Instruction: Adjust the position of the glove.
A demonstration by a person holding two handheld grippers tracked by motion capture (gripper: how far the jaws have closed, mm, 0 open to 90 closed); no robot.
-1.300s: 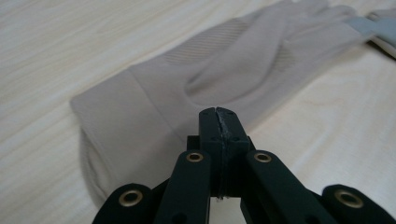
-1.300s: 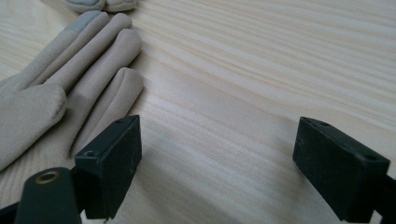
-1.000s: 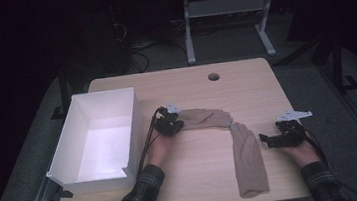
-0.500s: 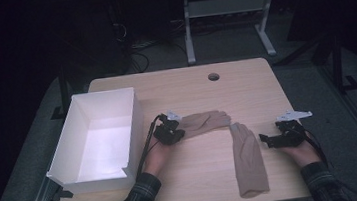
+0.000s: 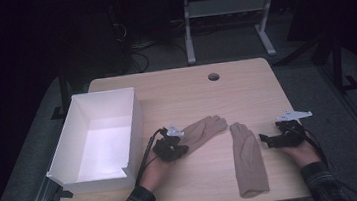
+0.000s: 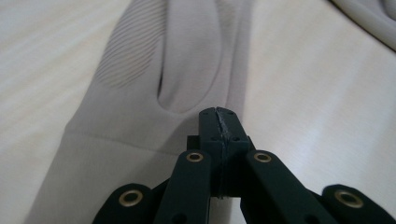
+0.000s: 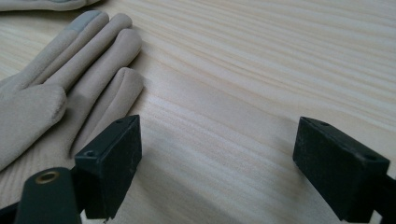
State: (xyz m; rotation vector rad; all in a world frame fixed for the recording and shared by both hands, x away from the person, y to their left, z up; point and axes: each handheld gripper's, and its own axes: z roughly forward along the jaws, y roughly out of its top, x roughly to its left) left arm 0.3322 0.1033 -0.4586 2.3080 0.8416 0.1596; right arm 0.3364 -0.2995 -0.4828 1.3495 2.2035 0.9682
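Jaws of left gripper (image 5: 181, 147) pinch left glove (image 5: 202, 128); right gripper (image 5: 265, 140) rests spread.

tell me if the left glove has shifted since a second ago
Yes. The left glove, pinched by the left gripper, has slid toward the white box and come apart from the other glove, which it touched before.

I work at a pale wooden table (image 5: 245, 86) in the middle of the frame, with a round hole (image 5: 213, 76) near its far edge. Around it the room is dark. Grey floor (image 5: 308, 61) shows at the right, a metal stand (image 5: 228, 22) at upper centre, and loose cables (image 5: 135, 47) at upper left.
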